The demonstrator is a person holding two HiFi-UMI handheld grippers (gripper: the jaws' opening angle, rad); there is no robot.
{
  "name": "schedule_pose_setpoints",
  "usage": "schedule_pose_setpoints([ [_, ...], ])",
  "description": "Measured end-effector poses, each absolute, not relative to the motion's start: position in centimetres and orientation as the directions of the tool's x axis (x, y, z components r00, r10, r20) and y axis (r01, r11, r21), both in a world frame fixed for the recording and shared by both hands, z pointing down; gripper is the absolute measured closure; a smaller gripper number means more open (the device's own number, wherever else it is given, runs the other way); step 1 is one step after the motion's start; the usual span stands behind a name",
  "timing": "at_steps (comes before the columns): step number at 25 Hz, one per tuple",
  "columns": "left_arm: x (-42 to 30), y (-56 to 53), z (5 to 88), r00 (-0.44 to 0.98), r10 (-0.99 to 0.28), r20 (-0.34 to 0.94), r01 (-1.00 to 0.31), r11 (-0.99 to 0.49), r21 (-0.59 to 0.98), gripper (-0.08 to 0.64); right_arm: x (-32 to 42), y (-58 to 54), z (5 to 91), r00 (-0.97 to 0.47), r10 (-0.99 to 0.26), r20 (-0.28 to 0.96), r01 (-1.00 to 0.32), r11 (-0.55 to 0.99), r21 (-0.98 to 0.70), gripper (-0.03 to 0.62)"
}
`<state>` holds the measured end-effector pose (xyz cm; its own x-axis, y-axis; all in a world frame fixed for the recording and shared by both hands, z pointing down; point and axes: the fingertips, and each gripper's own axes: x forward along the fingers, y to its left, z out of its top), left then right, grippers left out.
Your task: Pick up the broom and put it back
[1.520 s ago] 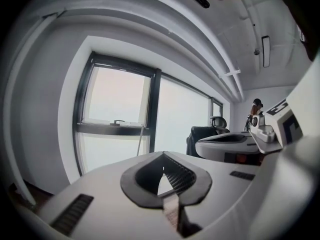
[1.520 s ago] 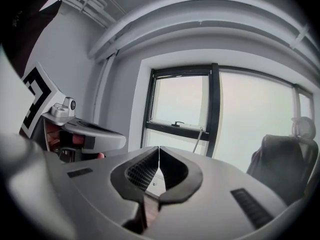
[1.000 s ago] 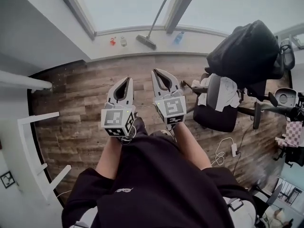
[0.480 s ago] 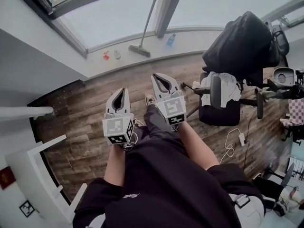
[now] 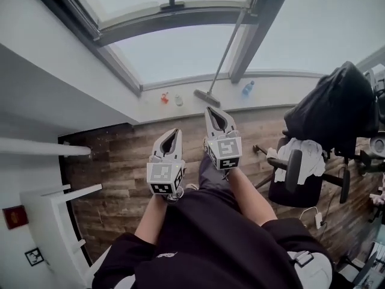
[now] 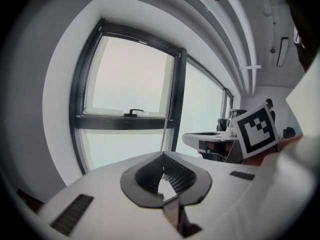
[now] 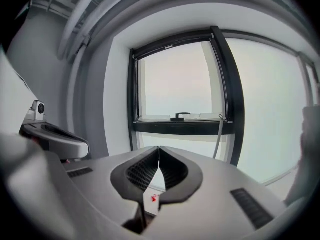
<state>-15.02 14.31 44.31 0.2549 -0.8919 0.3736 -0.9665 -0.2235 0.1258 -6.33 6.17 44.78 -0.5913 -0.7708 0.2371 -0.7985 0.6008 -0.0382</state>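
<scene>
The broom (image 5: 206,97) stands on the white window ledge, its long handle (image 5: 231,44) leaning up against the dark window frame. In the left gripper view the handle (image 6: 164,134) is a thin line ahead; in the right gripper view the handle (image 7: 218,136) is right of centre. My left gripper (image 5: 174,131) and right gripper (image 5: 215,110) are held side by side over the wooden floor, short of the ledge. Both point at the window. The left gripper (image 6: 162,156) and right gripper (image 7: 159,149) have their jaws closed tip to tip with nothing between them.
On the ledge stand a small red thing (image 5: 163,98), a clear jar (image 5: 178,100) and a blue bottle (image 5: 248,88). An office chair with a black bag (image 5: 337,110) and white cloth (image 5: 301,152) stands at the right. A white shelf (image 5: 54,203) is at the left.
The person has walked toward the window. Both grippers have come closer to the ledge and the broom, which now lies just beyond the right gripper's tips. The jaws stay closed.
</scene>
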Motion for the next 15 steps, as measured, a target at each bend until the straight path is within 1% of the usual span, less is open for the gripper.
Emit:
schedule_pose_setpoints([
  [3,-16.3,8.8,44.1,0.230,-0.893,0.387,-0.973,-0.197,0.122,0.557,-7.3,0.9,44.5,-0.596,-0.765,0.245,-0.796,0.602,-0.057,0.569],
  [7,-15.3,3.4,45.6,0.244,-0.869,0.431,-0.969,-0.204,0.138,0.557,-7.2,-4.0,44.9,-0.607,-0.748,0.268,-0.786,0.615,-0.065,0.569],
  [11,-12.9,-0.6,47.7,0.295,-0.815,0.499,-0.955,-0.258,0.145,0.557,-5.0,-8.0,47.4,-0.575,-0.756,0.313,-0.811,0.576,-0.101,0.569],
  [15,-11.5,-5.0,48.4,0.318,-0.796,0.516,-0.948,-0.280,0.152,0.557,-2.5,-12.9,50.4,-0.539,-0.759,0.365,-0.835,0.538,-0.115,0.569],
])
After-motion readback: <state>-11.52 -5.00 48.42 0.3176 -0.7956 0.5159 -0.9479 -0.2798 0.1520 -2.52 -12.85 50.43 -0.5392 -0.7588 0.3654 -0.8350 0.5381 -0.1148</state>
